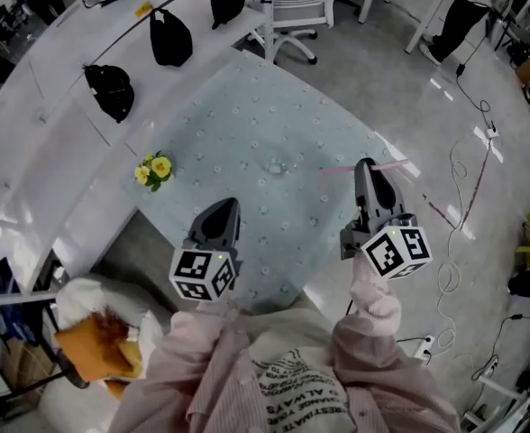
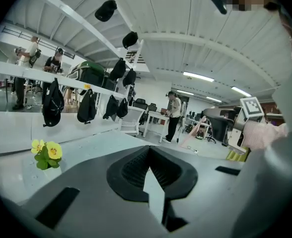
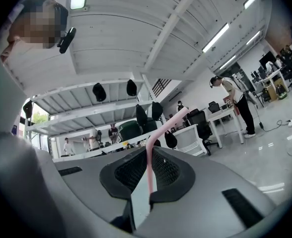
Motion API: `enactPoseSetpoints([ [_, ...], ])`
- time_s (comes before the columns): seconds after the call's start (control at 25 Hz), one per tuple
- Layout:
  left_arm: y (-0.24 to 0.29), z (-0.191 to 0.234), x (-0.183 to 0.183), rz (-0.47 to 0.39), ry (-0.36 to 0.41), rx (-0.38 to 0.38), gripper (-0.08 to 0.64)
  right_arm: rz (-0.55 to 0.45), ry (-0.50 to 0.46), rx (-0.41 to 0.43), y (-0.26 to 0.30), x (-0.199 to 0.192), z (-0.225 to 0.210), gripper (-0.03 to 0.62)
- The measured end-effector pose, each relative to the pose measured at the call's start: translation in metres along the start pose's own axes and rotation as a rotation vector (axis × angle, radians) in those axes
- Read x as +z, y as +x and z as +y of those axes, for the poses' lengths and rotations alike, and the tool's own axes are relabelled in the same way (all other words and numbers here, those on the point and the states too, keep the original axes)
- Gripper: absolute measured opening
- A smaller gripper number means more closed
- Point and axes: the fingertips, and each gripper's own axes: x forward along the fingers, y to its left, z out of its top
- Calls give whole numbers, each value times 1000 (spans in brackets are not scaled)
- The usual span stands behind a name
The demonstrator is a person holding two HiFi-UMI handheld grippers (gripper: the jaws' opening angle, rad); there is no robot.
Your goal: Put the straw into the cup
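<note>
A worktop (image 1: 247, 124) under a pale dotted cloth fills the middle of the head view, and a small bunch of yellow flowers (image 1: 153, 170) stands at its left edge. Behind it runs a white rail (image 1: 85, 57) with black bags (image 1: 170, 37) hanging from it, and a white chair (image 1: 296, 12) stands at the far corner. A person (image 1: 454, 16) stands on the floor beyond, and cables (image 1: 463, 201) trail along the floor on the right. Nothing lies on the cloth between the grippers and the middle of the worktop. The left hand-held gripper (image 1: 223, 206) hovers over the near edge; in its own view the left hand-held gripper (image 2: 148, 155) has its jaws brought together with nothing between them, and the flowers (image 2: 47, 152) show off to its left. The right hand-held gripper (image 1: 366, 164) is clenched on a pink straw (image 1: 387, 164), which lies crosswise in the head view with an end sticking out to each side of the jaws. In the right gripper view the right hand-held gripper (image 3: 150, 157) pinches the straw (image 3: 149, 150) low down, and the straw rises from the pads and bends off to the right at its top. A faint, clear cup (image 1: 275, 164) stands near the middle of the cloth, left of the straw and apart from it. What it holds cannot be made out.
</note>
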Motion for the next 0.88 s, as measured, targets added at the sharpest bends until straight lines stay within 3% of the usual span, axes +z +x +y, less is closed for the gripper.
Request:
enactPoseSetpoints([
  [0.4,42,23,-11,16,-64,91,0,66,42,89,71,-27,-19,25],
  [0.88,86,49,-39,42,-131,105,0,133,80,152,134,-88,-19,25],
])
